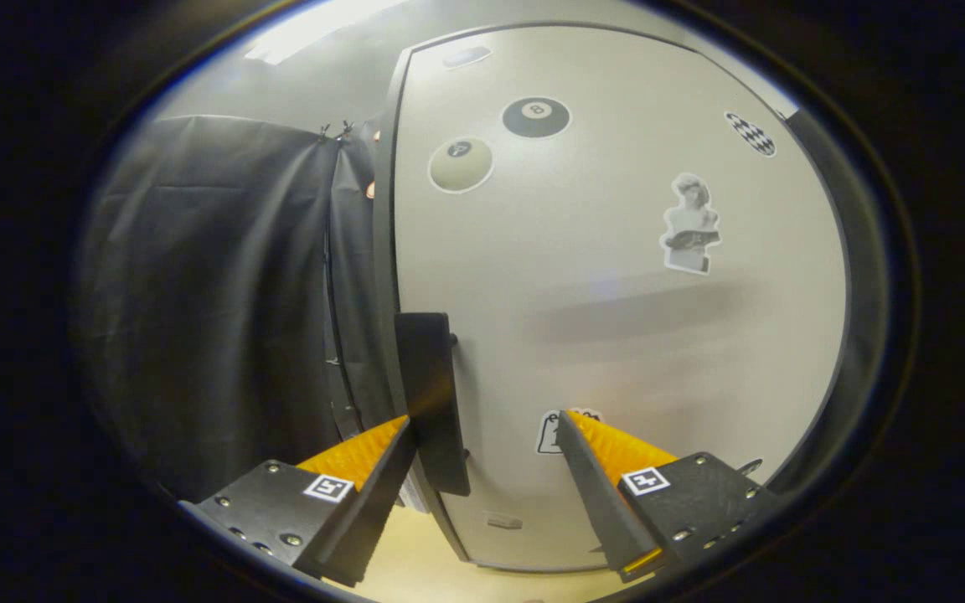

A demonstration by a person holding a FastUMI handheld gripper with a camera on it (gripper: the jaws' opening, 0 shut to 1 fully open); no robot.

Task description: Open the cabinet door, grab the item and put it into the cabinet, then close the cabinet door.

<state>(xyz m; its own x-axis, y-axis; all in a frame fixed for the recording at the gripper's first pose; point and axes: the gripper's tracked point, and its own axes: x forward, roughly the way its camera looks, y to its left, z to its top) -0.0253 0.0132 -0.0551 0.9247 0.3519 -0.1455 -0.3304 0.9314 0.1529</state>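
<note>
A pale grey cabinet door [616,318] with several stickers stands close in front of me. Its dark vertical handle [432,398] sits near the door's left edge. My gripper [487,423] is open, its fingers wide apart. The handle stands between them, close against the left finger [365,456], while the right finger [608,452] is over the door face, apart from the handle. Neither finger presses on the handle. The door's left edge seems slightly off the cabinet body, though I cannot tell how far it is ajar.
Black cloth [223,301] hangs to the left of the cabinet. A light wooden surface [424,561] lies below the door, under the fingers. A dark frame edge [859,318] runs along the door's right side.
</note>
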